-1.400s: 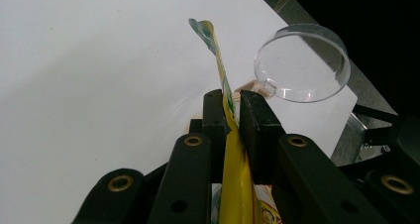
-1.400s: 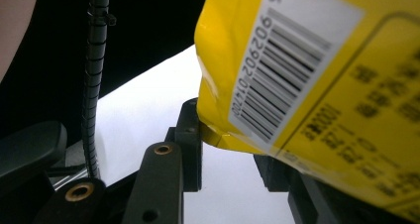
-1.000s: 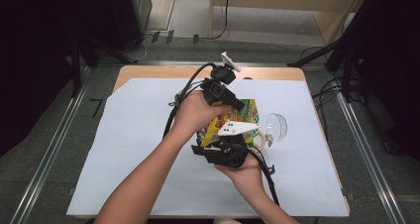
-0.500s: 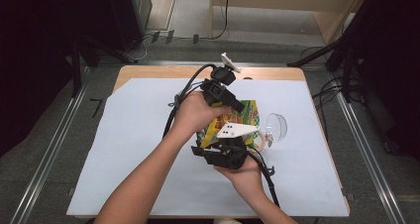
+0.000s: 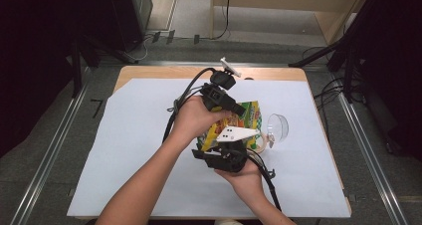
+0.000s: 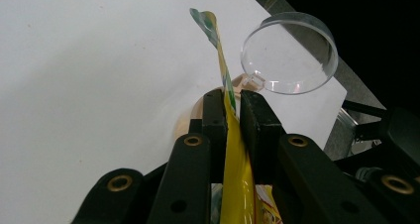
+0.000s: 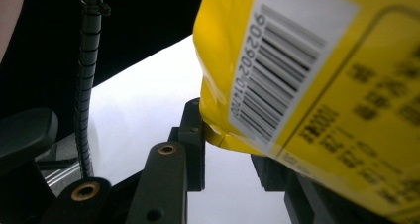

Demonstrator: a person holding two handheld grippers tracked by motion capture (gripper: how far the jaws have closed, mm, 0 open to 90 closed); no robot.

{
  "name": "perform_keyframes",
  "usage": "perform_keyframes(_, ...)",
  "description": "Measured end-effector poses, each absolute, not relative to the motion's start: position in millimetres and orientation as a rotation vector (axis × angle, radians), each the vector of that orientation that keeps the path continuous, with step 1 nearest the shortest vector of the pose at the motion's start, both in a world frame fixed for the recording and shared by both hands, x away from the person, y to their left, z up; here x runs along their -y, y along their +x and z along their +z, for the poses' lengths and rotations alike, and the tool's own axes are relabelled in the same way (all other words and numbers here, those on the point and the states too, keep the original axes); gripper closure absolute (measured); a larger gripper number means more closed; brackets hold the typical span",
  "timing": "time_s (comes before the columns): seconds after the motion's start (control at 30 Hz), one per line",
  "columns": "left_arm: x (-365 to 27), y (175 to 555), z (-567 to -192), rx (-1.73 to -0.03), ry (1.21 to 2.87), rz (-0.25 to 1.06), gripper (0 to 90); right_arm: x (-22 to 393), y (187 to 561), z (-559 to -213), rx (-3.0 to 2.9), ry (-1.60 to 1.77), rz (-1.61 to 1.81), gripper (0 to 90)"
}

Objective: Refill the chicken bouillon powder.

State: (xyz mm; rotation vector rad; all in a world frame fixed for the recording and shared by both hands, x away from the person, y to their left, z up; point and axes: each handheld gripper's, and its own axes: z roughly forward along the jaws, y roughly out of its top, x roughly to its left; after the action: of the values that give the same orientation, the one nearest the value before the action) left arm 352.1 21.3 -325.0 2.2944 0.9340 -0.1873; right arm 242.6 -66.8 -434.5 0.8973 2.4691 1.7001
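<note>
My right fingers (image 5: 226,146), nearest, sit astride the lower corner of the yellow snack bag (image 5: 247,116), whether pinching I cannot tell; the bag is held above the white sheet (image 5: 124,150) on the tabletop (image 5: 149,71); my left fingers (image 6: 234,116) pinch its upper edge; beyond, a clear plastic cup (image 6: 288,53) lies on its side just beside the bag.
</note>
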Motion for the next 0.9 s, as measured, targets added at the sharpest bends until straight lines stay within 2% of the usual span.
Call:
perform_keyframes(0.1,-23,347,-324,-0.918,2.287,-0.168,81.8,66,240,-435,-2.469,0.875,1.679,71.2)
perform_keyframes(0.5,-41,347,-338,-0.913,2.215,-0.226,82.4,63,239,-443,-2.504,0.840,1.622,68.4)
perform_keyframes(0.77,-56,343,-347,-0.903,2.173,-0.262,83.9,60,238,-452,-2.534,0.834,1.577,64.8)
perform_keyframes(0.9,-63,339,-349,-0.894,2.155,-0.255,84.6,58,237,-457,-2.546,0.799,1.570,59.4)
